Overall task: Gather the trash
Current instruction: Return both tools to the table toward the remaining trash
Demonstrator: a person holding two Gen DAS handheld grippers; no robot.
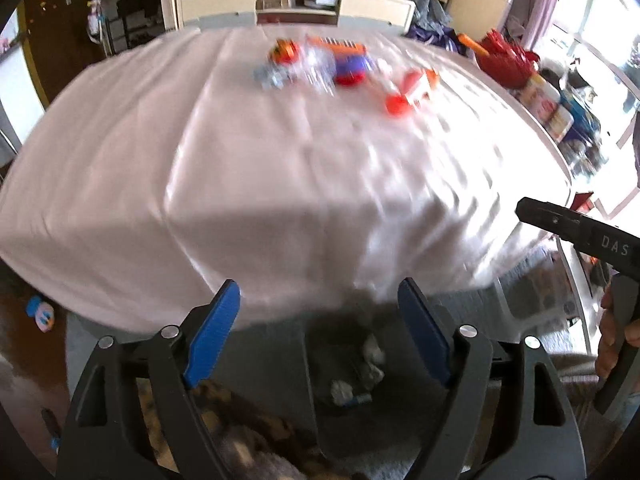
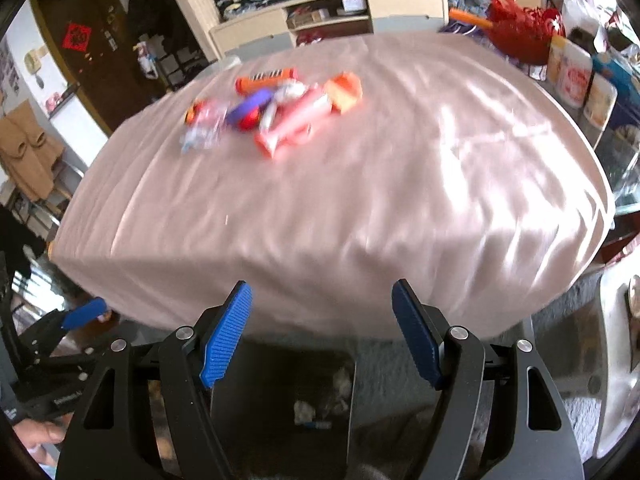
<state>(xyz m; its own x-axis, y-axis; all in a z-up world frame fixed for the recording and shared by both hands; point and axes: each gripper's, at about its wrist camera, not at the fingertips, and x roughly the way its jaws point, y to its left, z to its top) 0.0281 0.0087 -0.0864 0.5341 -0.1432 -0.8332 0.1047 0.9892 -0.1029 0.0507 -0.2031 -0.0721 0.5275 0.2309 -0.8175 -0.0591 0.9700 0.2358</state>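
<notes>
Left wrist view: blurred trash wrappers [image 1: 340, 68] heaped at far side of table [image 1: 200, 184] draped in pale pink cloth. Bin [image 1: 352, 372] holding crumpled scraps below near edge. Left gripper [image 1: 320, 324], right gripper [image 2: 322, 320]: jaws wide, empty. Cluttered cabinet [image 1: 296, 6] beyond.

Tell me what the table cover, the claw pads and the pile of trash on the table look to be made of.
Table cover: pale pink cloth with a satin-like sheen; it creases, drapes over the edge and shows bright glare streaks.
Claw pads: blue, matte, finely ribbed, probably rubber or plastic.
Trash pile: likely glossy plastic wrappers plus something clear and crinkled; blur leaves it uncertain.
</notes>
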